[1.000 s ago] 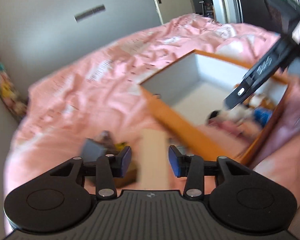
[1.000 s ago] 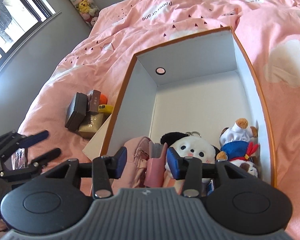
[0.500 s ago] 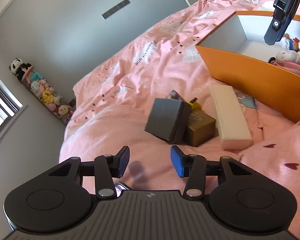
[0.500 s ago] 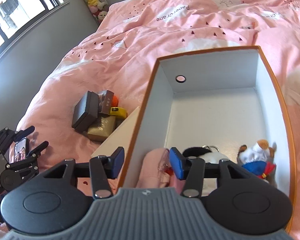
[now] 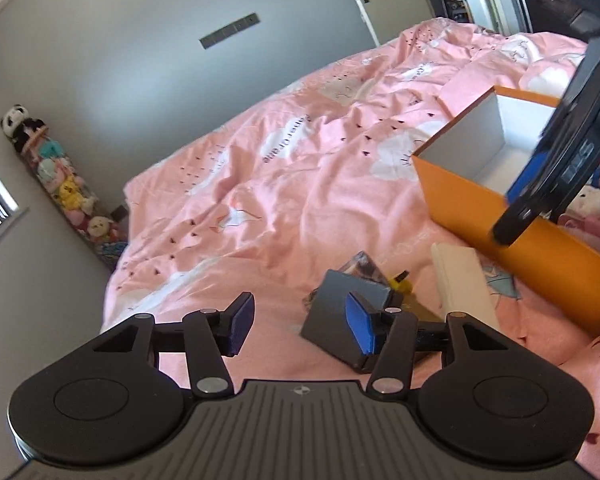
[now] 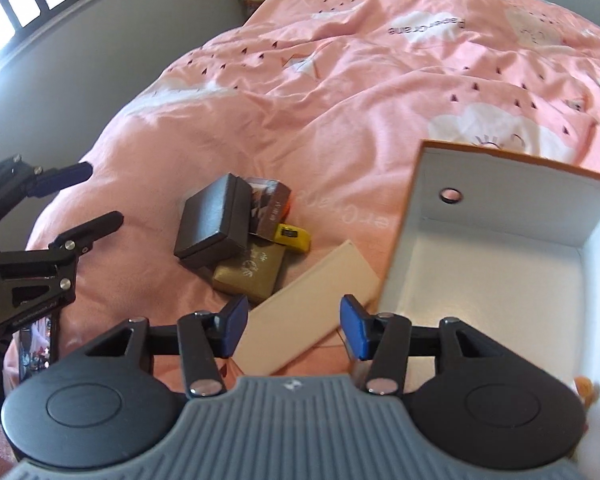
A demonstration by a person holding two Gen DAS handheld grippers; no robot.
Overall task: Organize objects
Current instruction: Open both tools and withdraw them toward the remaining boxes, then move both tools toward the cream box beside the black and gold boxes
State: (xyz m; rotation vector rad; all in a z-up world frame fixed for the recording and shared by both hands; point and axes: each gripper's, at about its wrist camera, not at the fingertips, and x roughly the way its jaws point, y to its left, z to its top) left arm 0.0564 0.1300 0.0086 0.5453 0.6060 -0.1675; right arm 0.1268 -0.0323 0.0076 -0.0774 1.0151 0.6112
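Two hand-held grippers hover over a pink bedspread [image 6: 340,92], both with fingers spread wide and holding nothing. A loose pile waits beside an orange box [image 5: 472,204] with white walls inside: a dark grey box [image 6: 212,220] leaning on a gold box [image 6: 250,270], and a long cream box [image 6: 306,308] touching the orange wall. The right gripper [image 6: 294,330] hangs directly over the cream box — likely the next pick — while the left gripper [image 5: 300,326] faces the grey one.

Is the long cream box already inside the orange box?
No. The long cream box lies on the pink blanket, outside the orange box and beside its wall.
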